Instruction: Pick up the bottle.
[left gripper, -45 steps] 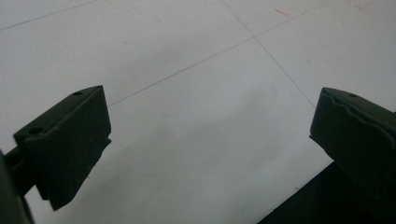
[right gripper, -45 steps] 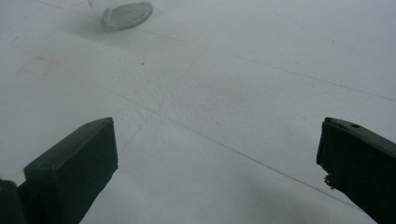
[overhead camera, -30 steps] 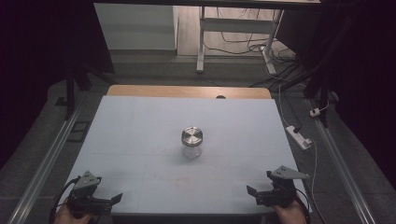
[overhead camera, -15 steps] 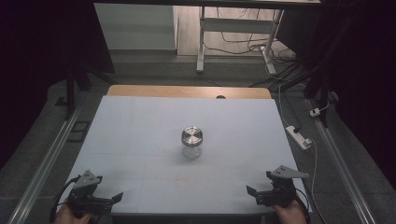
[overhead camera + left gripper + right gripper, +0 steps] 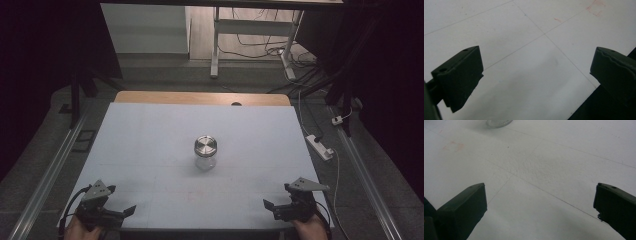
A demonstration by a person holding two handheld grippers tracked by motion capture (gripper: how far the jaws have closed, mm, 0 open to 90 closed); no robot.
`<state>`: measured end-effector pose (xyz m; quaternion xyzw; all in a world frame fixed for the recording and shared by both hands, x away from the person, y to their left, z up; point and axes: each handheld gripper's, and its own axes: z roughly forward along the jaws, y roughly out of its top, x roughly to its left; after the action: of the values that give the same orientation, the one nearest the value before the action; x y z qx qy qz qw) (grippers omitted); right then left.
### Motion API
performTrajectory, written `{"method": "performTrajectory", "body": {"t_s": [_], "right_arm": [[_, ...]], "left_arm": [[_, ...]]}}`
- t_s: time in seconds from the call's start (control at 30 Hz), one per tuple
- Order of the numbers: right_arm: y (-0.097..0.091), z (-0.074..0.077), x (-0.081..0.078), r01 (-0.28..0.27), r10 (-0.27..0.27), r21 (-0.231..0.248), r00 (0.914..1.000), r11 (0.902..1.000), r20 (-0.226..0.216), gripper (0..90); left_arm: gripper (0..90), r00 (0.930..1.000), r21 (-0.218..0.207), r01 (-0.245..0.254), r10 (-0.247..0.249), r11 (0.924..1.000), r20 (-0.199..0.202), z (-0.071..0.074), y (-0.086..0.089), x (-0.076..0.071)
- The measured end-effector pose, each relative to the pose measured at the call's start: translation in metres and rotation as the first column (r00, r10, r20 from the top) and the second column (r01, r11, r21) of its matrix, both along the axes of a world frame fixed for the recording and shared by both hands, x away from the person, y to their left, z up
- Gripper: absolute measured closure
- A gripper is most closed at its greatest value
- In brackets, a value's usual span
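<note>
1. Standing at mid-frame in the high view: jar (image 5: 205, 152), clear glass, metal lid on, upright on the table (image 5: 150, 140); its base edge also showed at the top left of the right gripper view (image 5: 499, 123).
2. Left gripper (image 5: 122, 207): lower left of the high view, at the table's near edge, jaws spread wide, holding nothing, well apart from the jar.
3. Right gripper (image 5: 272, 207): lower right of the high view, near edge, jaws likewise wide and empty.
4. Table: pale sheet with thin ruled lines and faint red marks (image 5: 596, 7).
</note>
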<state>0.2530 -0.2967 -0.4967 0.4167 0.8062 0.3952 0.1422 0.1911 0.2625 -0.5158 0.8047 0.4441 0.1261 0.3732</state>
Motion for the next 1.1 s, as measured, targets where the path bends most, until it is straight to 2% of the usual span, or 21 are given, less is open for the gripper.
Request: {"method": "performTrajectory", "body": {"t_s": [0.2,0.43,0.63,0.8,0.93,1.1], "right_arm": [[0.000,0.000,0.000,-0.003,0.003,-0.003,1.0000,1.0000,0.000,0.0],[0.001,0.000,0.000,-0.004,0.004,-0.008,1.0000,1.0000,-0.002,0.0],[0.002,0.000,0.000,-0.006,0.006,-0.014,1.0000,0.9999,-0.002,0.0],[0.002,-0.001,0.000,-0.008,0.008,-0.016,1.0000,0.9998,-0.002,0.0],[0.002,-0.001,0.001,-0.007,0.007,-0.016,1.0000,0.9998,-0.002,0.0],[0.002,-0.001,0.000,-0.004,0.004,-0.022,1.0000,0.9997,-0.002,0.0]], "left_arm": [[0.0,0.9998,0.005,0.010,-0.010,0.9999,0.015,0.001,-0.004,0.005],[0.0,0.9995,-0.010,0.020,-0.020,0.9997,0.024,0.002,-0.006,0.013],[0.0,0.9972,-0.022,0.064,-0.063,0.9977,0.041,0.003,-0.010,0.024],[0.0,0.9931,-0.032,0.113,-0.111,0.9931,0.037,0.001,-0.015,0.035],[0.0,0.9912,-0.033,0.125,-0.123,0.9916,0.048,0.001,-0.021,0.041],[0.0,0.9912,-0.038,0.128,-0.127,0.9910,0.037,0.001,-0.029,0.051]]}}
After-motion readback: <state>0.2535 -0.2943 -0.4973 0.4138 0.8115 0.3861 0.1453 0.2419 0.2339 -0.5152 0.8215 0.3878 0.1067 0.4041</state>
